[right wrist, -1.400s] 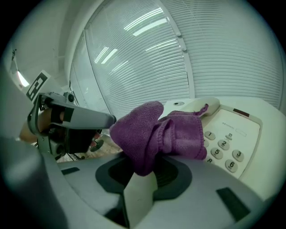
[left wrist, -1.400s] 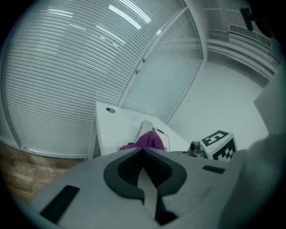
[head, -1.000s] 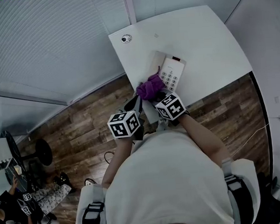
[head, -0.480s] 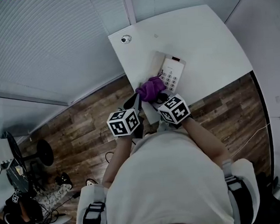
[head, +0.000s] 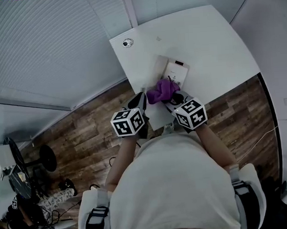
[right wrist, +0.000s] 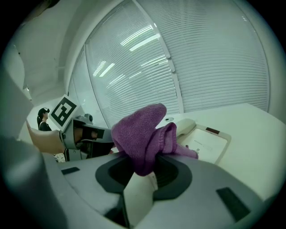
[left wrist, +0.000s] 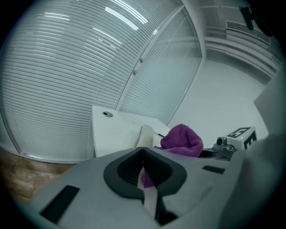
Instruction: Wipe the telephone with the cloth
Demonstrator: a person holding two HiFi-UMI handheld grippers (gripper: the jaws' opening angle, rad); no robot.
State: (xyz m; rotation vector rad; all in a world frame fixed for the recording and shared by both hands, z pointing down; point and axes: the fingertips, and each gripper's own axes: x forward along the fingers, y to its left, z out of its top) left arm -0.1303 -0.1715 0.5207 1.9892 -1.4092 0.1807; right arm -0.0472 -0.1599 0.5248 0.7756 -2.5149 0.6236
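one telephone [head: 173, 70] lies on the white table [head: 212, 43], its handset on the left side. one round fitting [head: 127, 42] sits near the table's far corner, well apart from the telephone. one purple cloth [head: 162, 90] is pinched in the jaws of the right gripper [right wrist: 145, 172] and covers the telephone's near end, hiding the keys. the left gripper [left wrist: 143, 165] hangs just beside the cloth, jaws pressed together on nothing. since a second ago the cloth and right gripper have slid rightward across the telephone; the left gripper has barely moved.
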